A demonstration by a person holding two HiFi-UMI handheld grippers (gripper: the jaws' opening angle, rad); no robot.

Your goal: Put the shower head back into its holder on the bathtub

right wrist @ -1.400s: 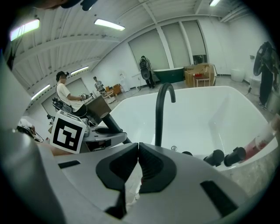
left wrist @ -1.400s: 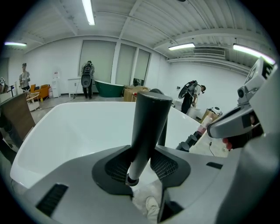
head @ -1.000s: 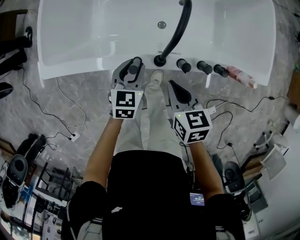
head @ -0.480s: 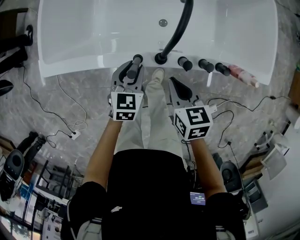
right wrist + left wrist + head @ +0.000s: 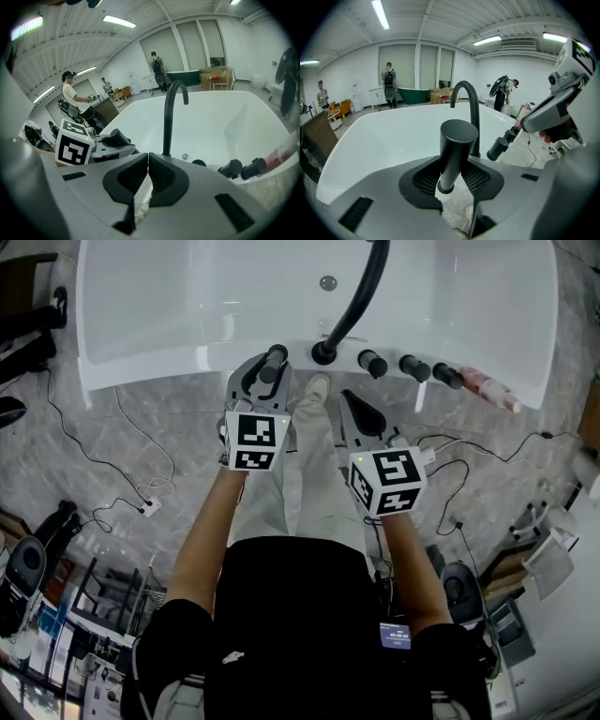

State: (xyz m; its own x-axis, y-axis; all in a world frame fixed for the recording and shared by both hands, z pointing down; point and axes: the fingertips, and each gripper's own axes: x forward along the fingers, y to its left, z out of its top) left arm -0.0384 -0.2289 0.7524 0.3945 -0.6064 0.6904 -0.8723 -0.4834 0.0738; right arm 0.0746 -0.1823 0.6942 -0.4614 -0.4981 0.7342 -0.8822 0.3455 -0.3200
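The black cylindrical shower head (image 5: 457,143) stands tilted between the pads of my left gripper (image 5: 451,180), which is shut on its narrower lower end. In the head view the left gripper (image 5: 265,374) holds the shower head (image 5: 274,360) over the near rim of the white bathtub (image 5: 141,371), just left of the base of the black curved faucet (image 5: 361,296). I cannot make out the holder; the shower head and the jaws cover that spot. My right gripper (image 5: 349,407) hangs lower, in front of the tub, shut with nothing in it (image 5: 147,165).
Three black knobs (image 5: 412,368) sit on the rim right of the faucet, and a pink bottle (image 5: 487,390) lies beyond them. Cables (image 5: 112,465) trail over the marbled floor. People stand in the room behind the tub (image 5: 388,84).
My left gripper has edged the shower head a little closer to the tub rim. The right gripper has stayed where it was.
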